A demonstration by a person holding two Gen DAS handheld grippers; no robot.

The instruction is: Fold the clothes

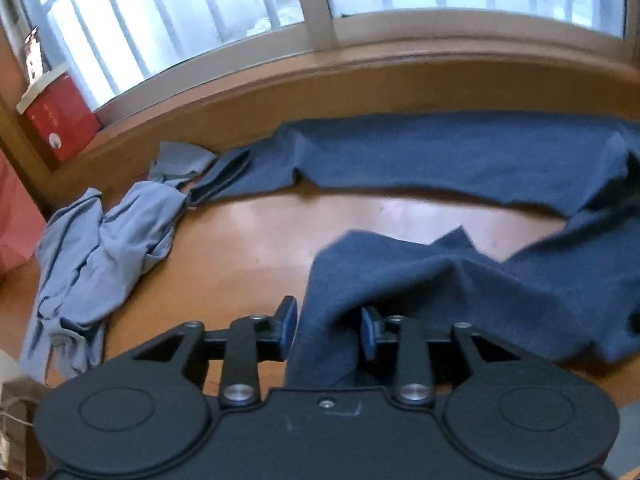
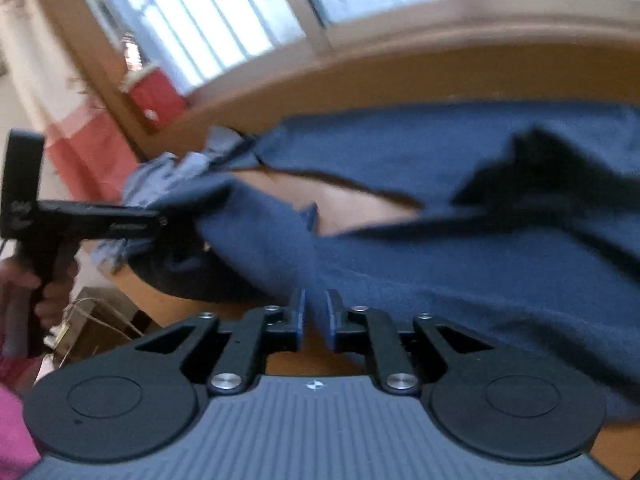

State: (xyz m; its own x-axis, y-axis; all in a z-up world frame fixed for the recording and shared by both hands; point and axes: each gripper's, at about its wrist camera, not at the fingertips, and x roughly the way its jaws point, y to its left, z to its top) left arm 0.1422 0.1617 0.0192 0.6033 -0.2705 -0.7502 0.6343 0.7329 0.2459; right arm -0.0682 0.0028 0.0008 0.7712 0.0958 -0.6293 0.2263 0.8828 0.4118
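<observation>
Only right view shows hand point(image 2: 48, 292) (left gripper point(image 2: 168, 220) gripping navy garment point(image 2: 440, 280)).

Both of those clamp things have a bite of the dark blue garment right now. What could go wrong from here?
1. The left gripper holds only a bunched edge of the dark blue garment in its jaws; the cloth could slip out.
2. The right gripper pinches a thin fold, so uneven pulling may twist the garment rather than fold it flat.
3. The light blue shirt lies crumpled against the garment's far end and could get dragged along.
</observation>
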